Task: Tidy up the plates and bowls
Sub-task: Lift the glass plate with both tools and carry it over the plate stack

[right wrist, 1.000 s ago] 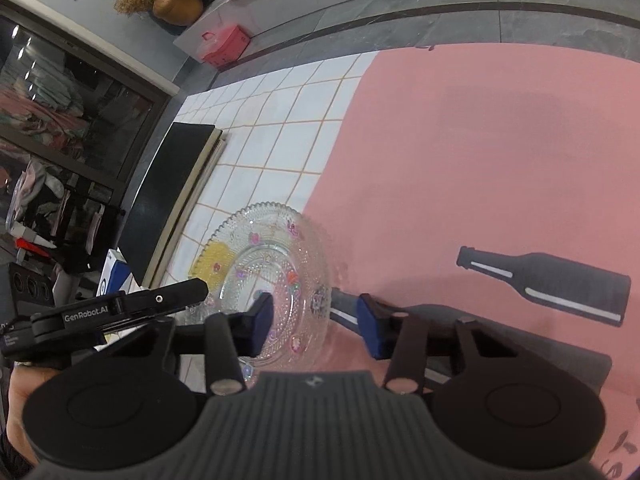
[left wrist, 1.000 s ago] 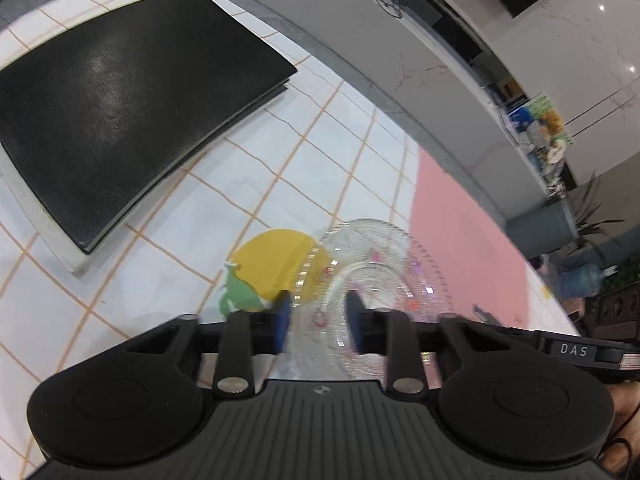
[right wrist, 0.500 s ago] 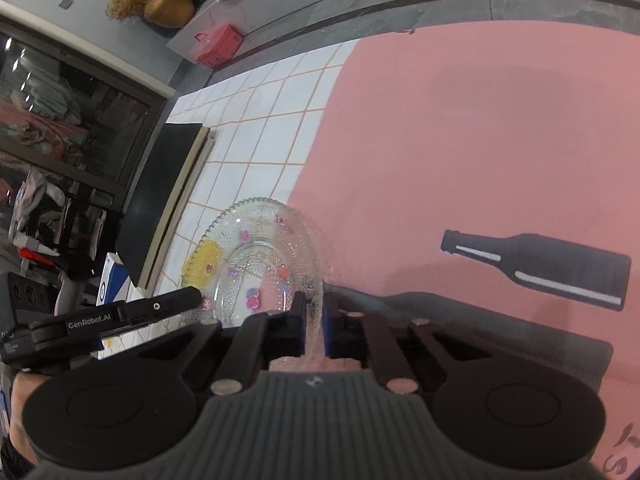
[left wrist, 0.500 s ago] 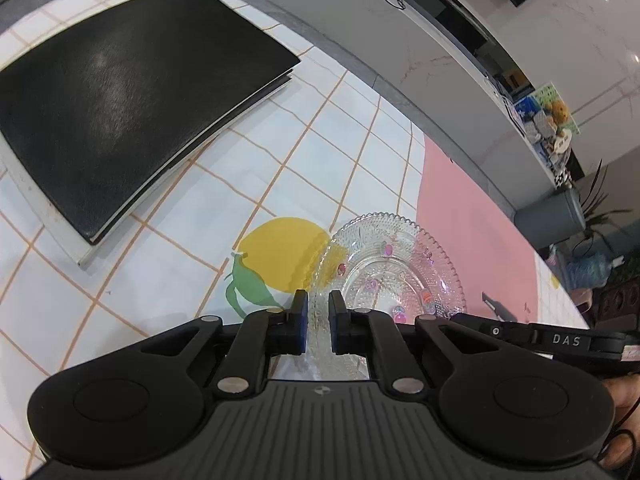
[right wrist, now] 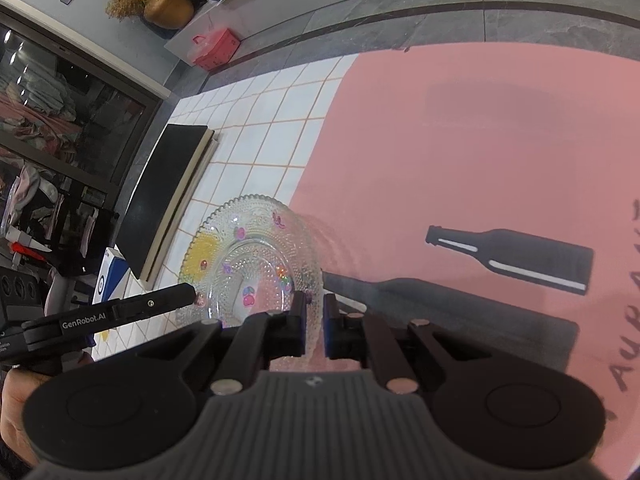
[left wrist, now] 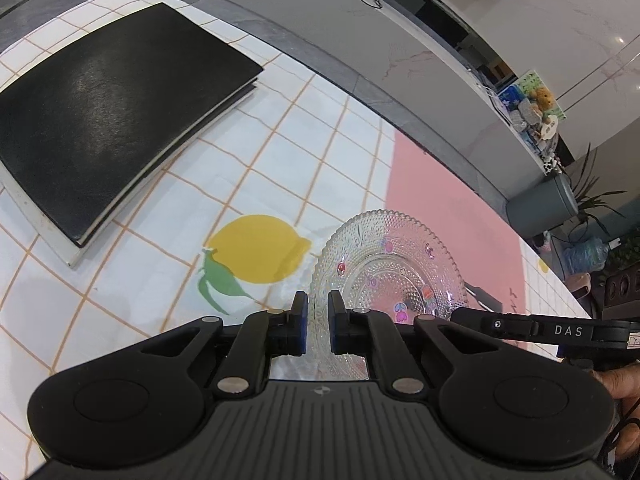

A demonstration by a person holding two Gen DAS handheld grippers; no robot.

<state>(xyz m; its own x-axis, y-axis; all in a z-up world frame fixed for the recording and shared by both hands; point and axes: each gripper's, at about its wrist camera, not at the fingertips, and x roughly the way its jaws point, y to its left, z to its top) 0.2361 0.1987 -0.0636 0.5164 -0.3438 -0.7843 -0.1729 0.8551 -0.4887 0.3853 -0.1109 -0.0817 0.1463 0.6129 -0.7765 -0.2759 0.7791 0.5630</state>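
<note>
the left gripper (left wrist: 318, 322) pinches the near left rim of the glass plate (left wrist: 390, 264), its two blue pads almost together on the thin edge. the right gripper (right wrist: 315, 326) pinches the plate's near right rim the same way. the black gripper bodies hide the closest part of the plate in both views. the see-through plate has bumpy dots and small coloured pictures, and it lies where the white checked cloth (left wrist: 256, 164) meets the pink cloth (right wrist: 440, 140). through the glass the yellow lemon picture (left wrist: 256, 250) looks blurry. a black pad (left wrist: 108, 108) lies well apart. a hand (left wrist: 624, 396) is cut off at the edge.
</note>
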